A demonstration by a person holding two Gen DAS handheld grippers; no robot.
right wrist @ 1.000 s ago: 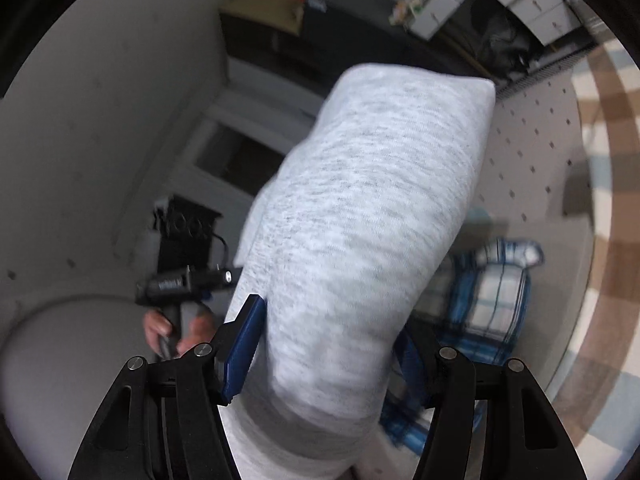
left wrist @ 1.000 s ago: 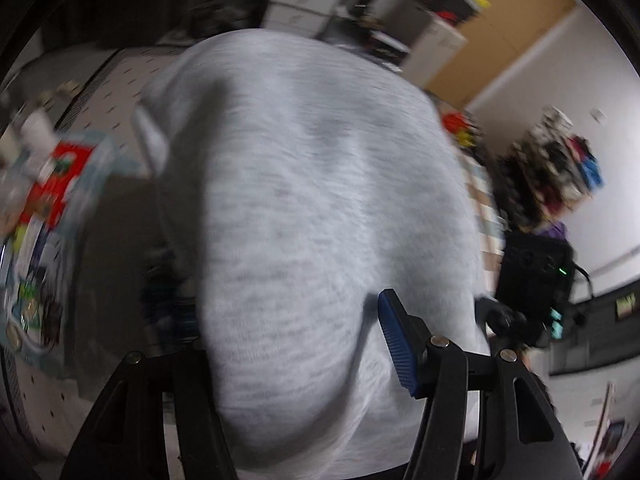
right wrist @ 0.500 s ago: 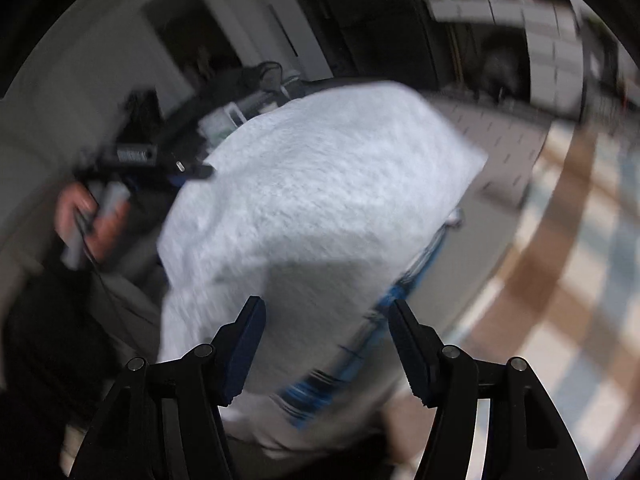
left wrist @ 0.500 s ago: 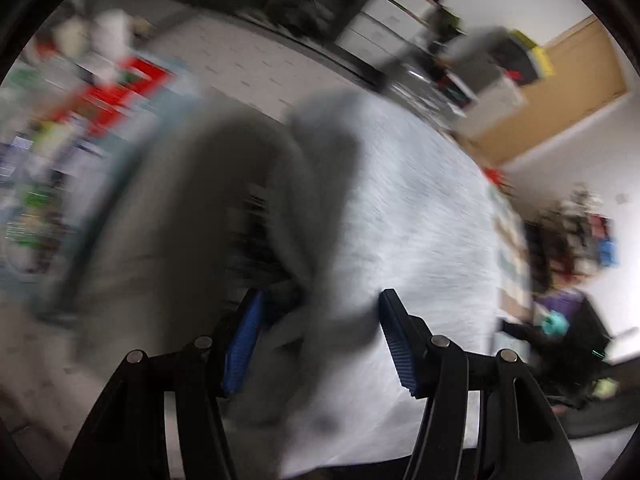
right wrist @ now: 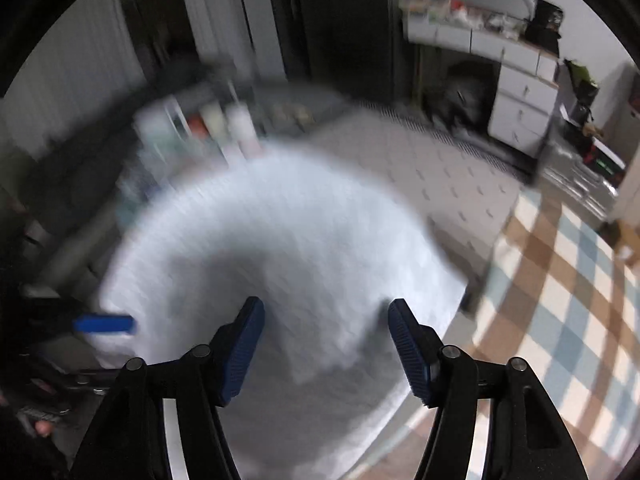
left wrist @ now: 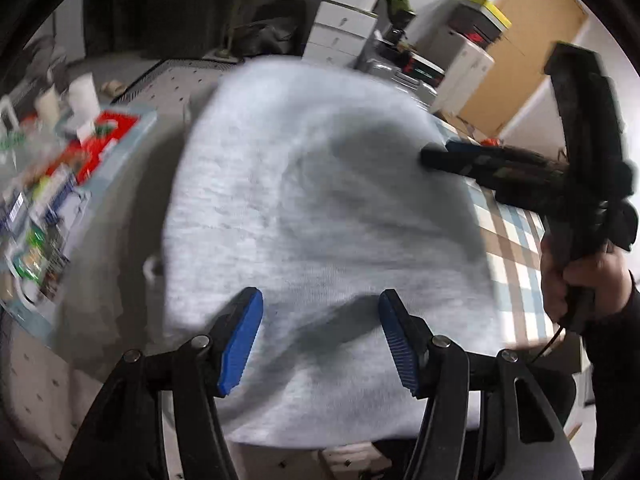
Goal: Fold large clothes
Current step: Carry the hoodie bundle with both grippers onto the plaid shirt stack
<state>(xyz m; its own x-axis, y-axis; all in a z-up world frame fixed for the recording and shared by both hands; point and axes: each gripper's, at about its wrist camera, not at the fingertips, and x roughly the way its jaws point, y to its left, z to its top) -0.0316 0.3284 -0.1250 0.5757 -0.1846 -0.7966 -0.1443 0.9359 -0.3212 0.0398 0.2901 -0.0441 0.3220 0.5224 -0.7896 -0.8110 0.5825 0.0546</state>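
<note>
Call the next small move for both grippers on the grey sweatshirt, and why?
Probably lift both clear. The left gripper and right gripper stand open above the grey sweatshirt, pads off the cloth; the right's jaws have just been opening. The garment lies bundled on the table.

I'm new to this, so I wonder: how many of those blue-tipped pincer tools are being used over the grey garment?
2. The left gripper hovers over the near edge of the grey garment; the right gripper, held in a hand, reaches in from the right side.

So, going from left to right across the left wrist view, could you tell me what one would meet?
Cluttered tray → grey garment → checked cloth → hand holding the right gripper.
</note>
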